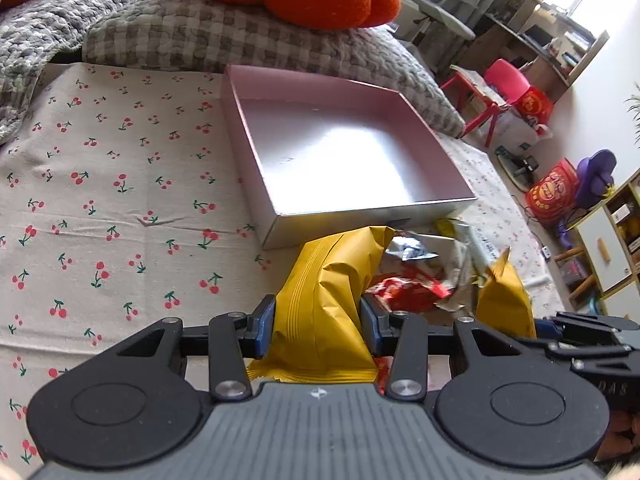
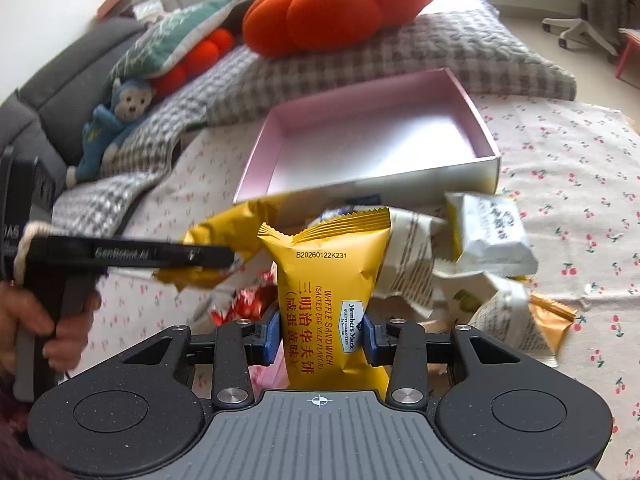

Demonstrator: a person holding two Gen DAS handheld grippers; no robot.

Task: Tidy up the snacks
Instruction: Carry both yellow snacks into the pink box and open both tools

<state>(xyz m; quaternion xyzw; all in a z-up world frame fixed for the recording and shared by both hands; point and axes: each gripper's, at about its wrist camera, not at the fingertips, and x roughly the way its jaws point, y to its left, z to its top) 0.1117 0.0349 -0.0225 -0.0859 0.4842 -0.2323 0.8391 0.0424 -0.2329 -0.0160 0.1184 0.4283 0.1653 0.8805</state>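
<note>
Left gripper [image 1: 318, 326] clamps your yellow packet [image 1: 320, 300] | right gripper [image 2: 320, 332] clamps waffle packet [image 2: 328, 280] | risk: slick wrappers slipping before the pink box [image 2: 256, 160].

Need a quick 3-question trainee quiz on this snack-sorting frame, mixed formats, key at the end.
1. True or false: the pink box already holds snacks.
2. Multiple choice: the right gripper is
A. open over the cherry-print cloth
B. shut on a yellow waffle sandwich packet
C. shut on a white packet
3. Fill in: the left gripper is shut on a ______ packet.

Key
1. False: its floor is bare in both views.
2. B: the fingers press the packet's sides.
3. Yellow.
</note>
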